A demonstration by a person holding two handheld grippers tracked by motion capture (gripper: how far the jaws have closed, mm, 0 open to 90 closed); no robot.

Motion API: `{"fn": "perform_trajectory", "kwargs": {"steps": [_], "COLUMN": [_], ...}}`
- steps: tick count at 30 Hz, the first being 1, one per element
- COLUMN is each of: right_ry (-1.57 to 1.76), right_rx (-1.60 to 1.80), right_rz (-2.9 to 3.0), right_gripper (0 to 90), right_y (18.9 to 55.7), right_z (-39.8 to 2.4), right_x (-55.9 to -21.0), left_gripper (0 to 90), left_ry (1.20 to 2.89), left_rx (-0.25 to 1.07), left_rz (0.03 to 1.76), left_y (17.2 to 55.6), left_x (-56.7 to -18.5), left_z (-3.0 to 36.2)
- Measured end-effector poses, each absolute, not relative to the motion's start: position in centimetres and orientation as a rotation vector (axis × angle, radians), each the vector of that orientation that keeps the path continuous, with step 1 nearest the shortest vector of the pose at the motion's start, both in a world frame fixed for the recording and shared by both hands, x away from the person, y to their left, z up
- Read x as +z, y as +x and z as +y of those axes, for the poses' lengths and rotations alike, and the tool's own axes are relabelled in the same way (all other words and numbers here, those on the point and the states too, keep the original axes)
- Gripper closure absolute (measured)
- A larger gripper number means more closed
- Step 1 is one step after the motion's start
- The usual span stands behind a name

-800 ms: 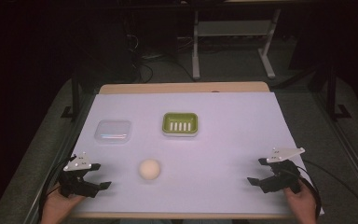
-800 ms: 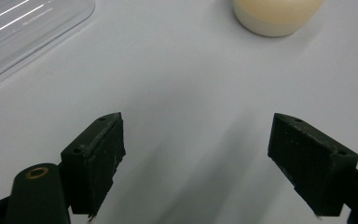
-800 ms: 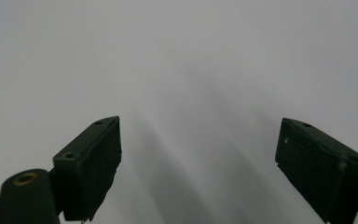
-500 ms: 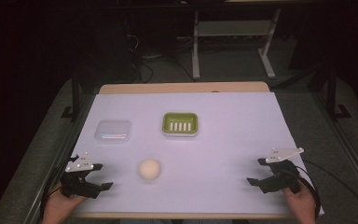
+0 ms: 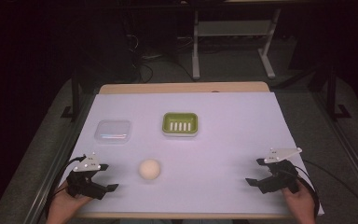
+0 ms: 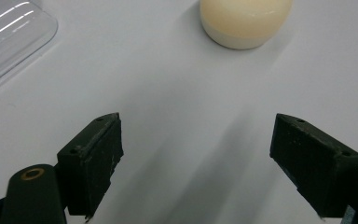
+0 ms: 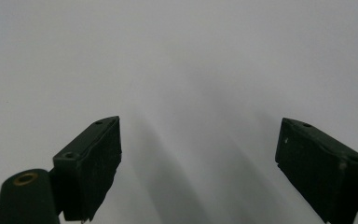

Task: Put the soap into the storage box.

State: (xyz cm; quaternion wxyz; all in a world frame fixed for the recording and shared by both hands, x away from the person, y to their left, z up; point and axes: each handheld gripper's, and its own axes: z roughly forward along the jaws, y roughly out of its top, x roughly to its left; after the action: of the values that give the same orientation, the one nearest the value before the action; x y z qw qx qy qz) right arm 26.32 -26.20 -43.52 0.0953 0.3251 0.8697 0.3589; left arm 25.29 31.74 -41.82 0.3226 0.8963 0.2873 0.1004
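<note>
at the near left corner of the tabletop [image 5: 223,140], the left gripper [image 5: 103,185] rests low over the white sheet, its jaws spread wide and holding nothing; its own camera shows bare paper between the two black pads [image 6: 93,158]. just ahead of it, along the left edge, lies a clear plastic lid [image 5: 113,131], flat and apart from everything else.

the nearest thing to that gripper is a cream-coloured ball [image 5: 149,169], which sits on the sheet a little to the gripper's right, near the front edge and left of the table's middle, touching nothing. in the left gripper view the ball [image 6: 244,21] shows smooth and matt, with a flat-looking underside. it looks light, and it may well be soft, dough or soap perhaps, though the pictures cannot settle that. a round smooth body is likely to slip or roll from a pinch set too high, so the surest hold would be across its widest part, jaws level, with gentle pressure in case it dents.

toward the middle of the tabletop, farther back, stands a green slotted dish [image 5: 180,124], empty.

at the near right corner the right gripper [image 5: 256,182] also stands released and empty, with plain white sheet between its pads [image 7: 91,163], well apart from the ball.
</note>
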Motion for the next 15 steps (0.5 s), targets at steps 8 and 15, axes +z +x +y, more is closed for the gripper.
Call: {"fn": "perform_trajectory", "kwargs": {"steps": [8, 15], "right_ry": [0.955, 0.954], "right_rx": [1.062, 1.065], "right_rz": [2.582, 2.583], "right_gripper": [13.6, 13.6], "right_y": [26.3, 26.3], "right_z": [-26.1, -26.0], "right_x": [-43.5, -43.5], "left_gripper": [16.3, 16.8], "left_ry": [2.385, 2.402], "left_rx": [0.260, 0.267], "left_rz": [0.725, 0.700], "left_y": [25.4, 25.4], "left_x": [-41.9, -41.7], "left_z": [30.8, 30.3]}}
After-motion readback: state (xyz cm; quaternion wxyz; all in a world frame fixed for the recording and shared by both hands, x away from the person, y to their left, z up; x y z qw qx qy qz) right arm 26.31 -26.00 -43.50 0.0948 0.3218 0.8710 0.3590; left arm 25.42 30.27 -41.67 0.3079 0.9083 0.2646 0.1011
